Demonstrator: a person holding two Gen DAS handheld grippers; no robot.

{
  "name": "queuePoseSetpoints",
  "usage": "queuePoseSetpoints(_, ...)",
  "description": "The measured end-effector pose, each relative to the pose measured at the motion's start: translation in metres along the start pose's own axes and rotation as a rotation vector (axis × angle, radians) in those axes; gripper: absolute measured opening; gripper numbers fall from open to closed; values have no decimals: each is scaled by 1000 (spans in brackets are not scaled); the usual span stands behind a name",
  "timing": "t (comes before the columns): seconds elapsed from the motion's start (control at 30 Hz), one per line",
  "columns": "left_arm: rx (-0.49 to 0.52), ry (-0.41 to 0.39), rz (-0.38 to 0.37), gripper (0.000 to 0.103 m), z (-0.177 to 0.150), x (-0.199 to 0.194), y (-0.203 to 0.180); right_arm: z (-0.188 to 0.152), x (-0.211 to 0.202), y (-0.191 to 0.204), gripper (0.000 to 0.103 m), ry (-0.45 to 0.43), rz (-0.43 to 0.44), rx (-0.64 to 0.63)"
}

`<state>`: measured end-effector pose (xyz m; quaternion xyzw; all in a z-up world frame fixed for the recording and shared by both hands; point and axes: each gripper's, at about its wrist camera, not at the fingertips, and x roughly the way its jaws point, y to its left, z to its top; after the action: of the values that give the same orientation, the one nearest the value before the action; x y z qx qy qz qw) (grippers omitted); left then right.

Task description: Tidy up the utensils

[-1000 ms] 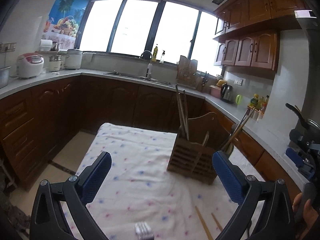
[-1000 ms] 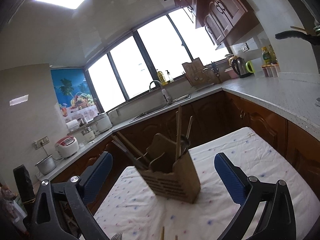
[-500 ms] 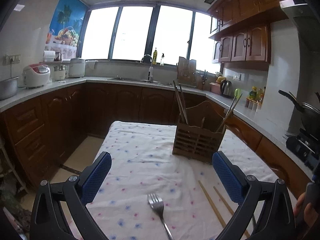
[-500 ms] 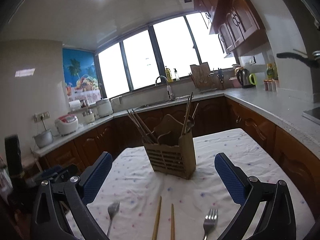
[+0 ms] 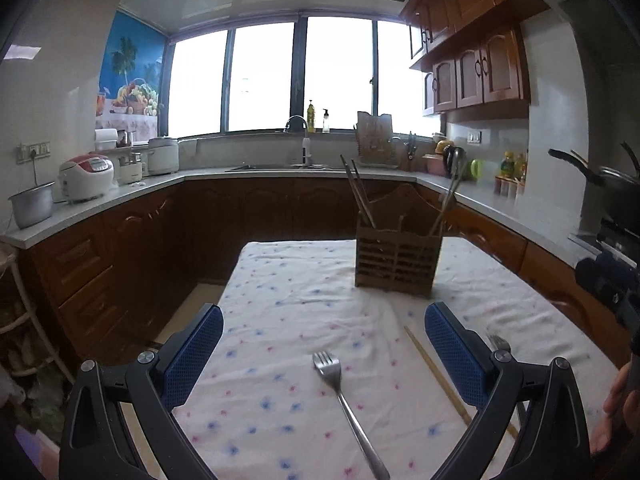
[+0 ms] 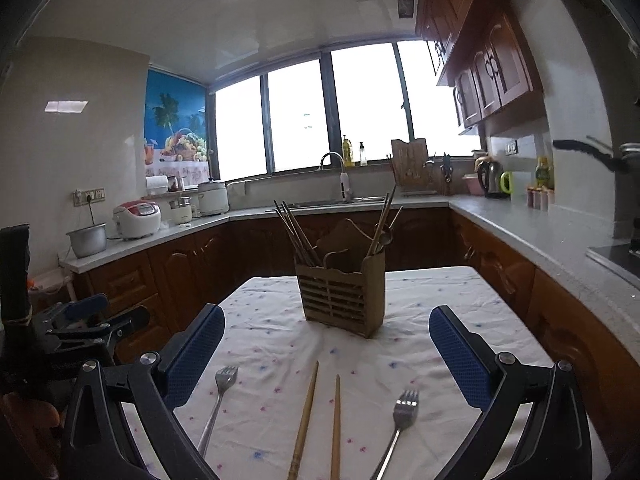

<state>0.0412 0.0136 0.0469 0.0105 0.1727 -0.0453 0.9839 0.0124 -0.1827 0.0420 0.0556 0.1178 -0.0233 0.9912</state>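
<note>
A wooden slatted utensil holder [image 5: 396,258] [image 6: 340,296] stands on the table with chopsticks and utensils leaning in it. A steel fork [image 5: 344,396] lies between my left gripper's [image 5: 324,356] open fingers; a wooden chopstick [image 5: 434,376] and a second fork's tines [image 5: 498,344] lie by its right finger. My right gripper [image 6: 326,354] is open and empty above two chopsticks [image 6: 306,412] [image 6: 336,420], with one fork to the left [image 6: 218,400] and one fork to the right [image 6: 398,424]. Both grippers hover above the cloth.
The table wears a white cloth with pink and blue dots [image 5: 304,304]. Dark wooden cabinets and grey counters ring it, with a rice cooker [image 5: 86,176], sink tap [image 5: 298,124], kettle [image 6: 490,178] and pan [image 5: 600,180]. The left gripper shows at the right wrist view's left edge [image 6: 80,328].
Both grippers have pulled back and tilted down. The holder now looks farther off and upright, and the forks and chopsticks on the cloth have come into view. Fingers stay open.
</note>
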Motion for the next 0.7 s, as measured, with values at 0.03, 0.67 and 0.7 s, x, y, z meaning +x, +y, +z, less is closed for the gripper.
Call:
queuePoseSetpoints(0.03, -3, -1, -1, 102, -4, -2, -1, -4, -4, 0, 103, -12, -1, 4)
queuePoseSetpoints(0.67, -22, -21, 39, 102, -36, -6, 11, -54, -2, 9, 103, 7, -24, -10)
queuePoseSetpoints(0.7, -21, -22, 43, 102, -37, -6, 10, -54, -3, 8, 103, 4, -25, -10)
